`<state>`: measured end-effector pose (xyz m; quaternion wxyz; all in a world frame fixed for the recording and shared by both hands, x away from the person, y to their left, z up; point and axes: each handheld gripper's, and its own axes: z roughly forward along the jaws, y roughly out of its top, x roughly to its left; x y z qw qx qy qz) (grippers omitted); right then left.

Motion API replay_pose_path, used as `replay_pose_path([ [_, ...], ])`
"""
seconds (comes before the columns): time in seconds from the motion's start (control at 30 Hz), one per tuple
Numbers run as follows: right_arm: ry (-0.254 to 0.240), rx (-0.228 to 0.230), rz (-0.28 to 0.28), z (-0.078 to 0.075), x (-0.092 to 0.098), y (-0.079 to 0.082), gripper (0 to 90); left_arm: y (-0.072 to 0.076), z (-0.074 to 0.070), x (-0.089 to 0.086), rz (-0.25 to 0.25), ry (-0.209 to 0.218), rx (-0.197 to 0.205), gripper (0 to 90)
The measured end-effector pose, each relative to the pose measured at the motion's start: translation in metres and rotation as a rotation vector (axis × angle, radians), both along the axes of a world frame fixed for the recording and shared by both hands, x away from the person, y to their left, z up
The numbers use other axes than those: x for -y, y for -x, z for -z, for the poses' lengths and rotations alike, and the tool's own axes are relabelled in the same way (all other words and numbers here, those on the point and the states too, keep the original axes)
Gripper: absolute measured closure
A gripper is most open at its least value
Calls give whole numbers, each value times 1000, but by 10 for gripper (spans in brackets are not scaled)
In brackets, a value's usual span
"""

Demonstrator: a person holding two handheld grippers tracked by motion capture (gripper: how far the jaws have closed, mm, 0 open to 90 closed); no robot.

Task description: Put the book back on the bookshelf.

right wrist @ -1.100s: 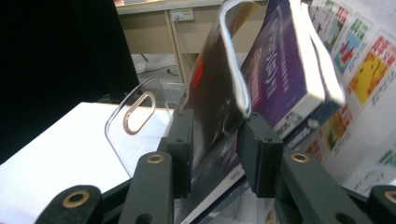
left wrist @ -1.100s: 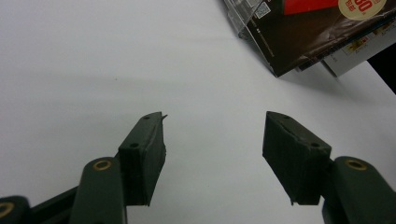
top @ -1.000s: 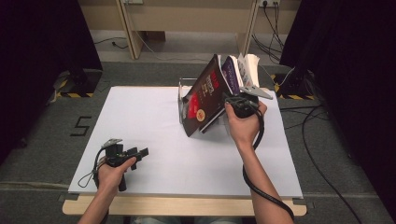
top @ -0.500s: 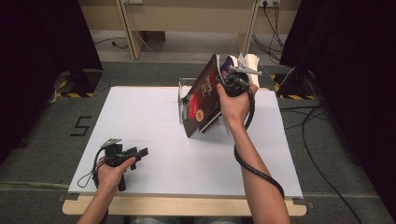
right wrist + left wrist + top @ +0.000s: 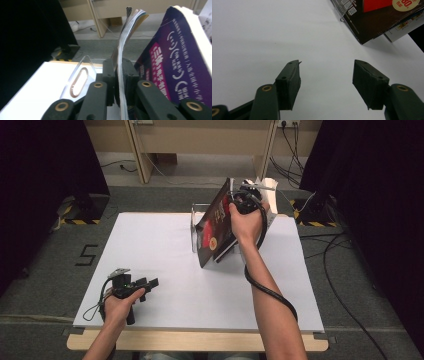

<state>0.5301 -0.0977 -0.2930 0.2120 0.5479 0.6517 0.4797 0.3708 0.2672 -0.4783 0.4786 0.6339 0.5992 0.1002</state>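
Right gripper has just closed on the magazine top-center to pull it from the stand; left gripper idles open, lower left.

Counted on the worktop:
Three books, one clear acrylic stand, two tongs.

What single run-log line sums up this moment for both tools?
right tool: jaws just closing, shut on thin magazine in clear stand | left tool: open, idle over white table | purple book: beside magazine
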Motion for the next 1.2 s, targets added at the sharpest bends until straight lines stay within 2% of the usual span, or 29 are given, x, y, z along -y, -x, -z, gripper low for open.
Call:
replay_pose_path([
  [0.07, -9, 0, -8, 0, 0, 0, 867, 0, 0, 0, 1, 2, -1, 384],
  [0.2, -2, 72, -69, -4, -13, 8, 872, 0, 1, 0, 1, -1, -1, 384],
  [0.27, 20, 114, -88, -10, -22, 13, 872, 0, 1, 0, 1, 0, 0, 384],
  [0.3, 55, 140, -86, -14, -27, 15, 873, 0, 1, -1, 2, 0, -1, 384],
  [0.33, 68, 161, -82, -18, -31, 17, 873, 0, 0, -1, 0, 2, 1, 384],
  [0.4, 84, 186, -74, -24, -37, 18, 873, 0, 0, -2, -2, 1, 3, 384],
  [0.43, 74, 187, -71, -25, -39, 17, 873, 0, 0, -2, -2, 2, 2, 384],
  [0.5, 93, 200, -56, -24, -45, 16, 873, 0, 0, -2, -1, 3, 3, 385],
  [0.6, 90, 182, -62, -14, -55, 11, 872, 0, -1, -2, 2, 5, 7, 385],
  [0.63, 73, 195, -63, -9, -56, 10, 871, 0, -1, -2, 2, 4, 8, 385],
  [0.8, 65, 205, -83, -8, -64, 11, 848, 1, -1, -4, -4, 7, 9, 385],
  [0.93, 8, 176, -145, -6, -63, 13, 731, 1, -1, -2, 2, 6, 5, 385],
  [1.03, -1, 171, -192, -5, -63, 17, 638, 1, -1, -1, 4, 7, 7, 385],
  [1.1, -44, 166, -228, -5, -60, 20, 590, 0, 0, 0, 4, 7, 8, 385],
  [1.2, -66, 167, -260, -4, -58, 25, 531, 0, 0, 0, 6, 2, 4, 385],
])
